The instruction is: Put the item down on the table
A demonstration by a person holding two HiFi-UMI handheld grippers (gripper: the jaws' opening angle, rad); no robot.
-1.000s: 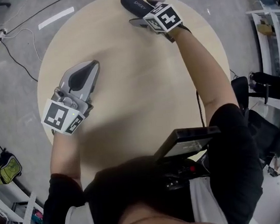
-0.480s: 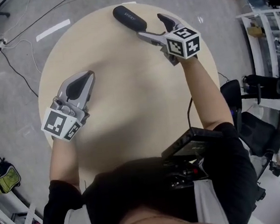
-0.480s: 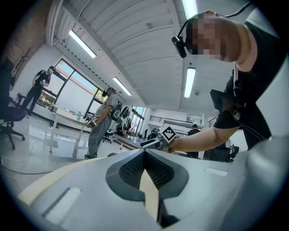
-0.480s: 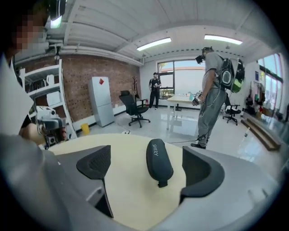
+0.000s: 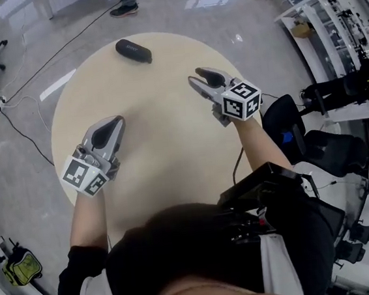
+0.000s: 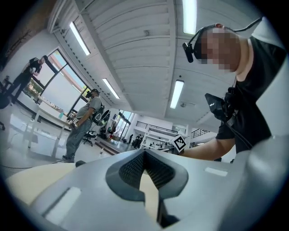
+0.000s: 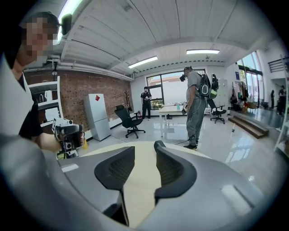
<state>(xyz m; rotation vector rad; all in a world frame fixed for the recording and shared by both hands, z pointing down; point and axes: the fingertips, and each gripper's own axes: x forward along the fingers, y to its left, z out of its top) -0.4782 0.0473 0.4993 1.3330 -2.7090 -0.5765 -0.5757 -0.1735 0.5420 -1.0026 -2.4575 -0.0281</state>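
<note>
Black oblong case [image 5: 134,51] lies near the pale round table's [image 5: 164,145] far edge.

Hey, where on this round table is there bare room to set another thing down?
Nearly all of the table is bare: the wide middle between the left tool and the right tool, whose empty jaws have just been closing, and the near side. Only the far edge holds something, the black item.

Probably an open-plan office or lab hall: glossy floor [image 5: 25,68], swivel chair [image 7: 129,121], brick wall [image 7: 76,88], ceiling strip lights [image 7: 202,51], tall windows [image 7: 169,88], and white shelving [image 5: 328,17] beyond the round table's [image 5: 172,151] right edge.
</note>
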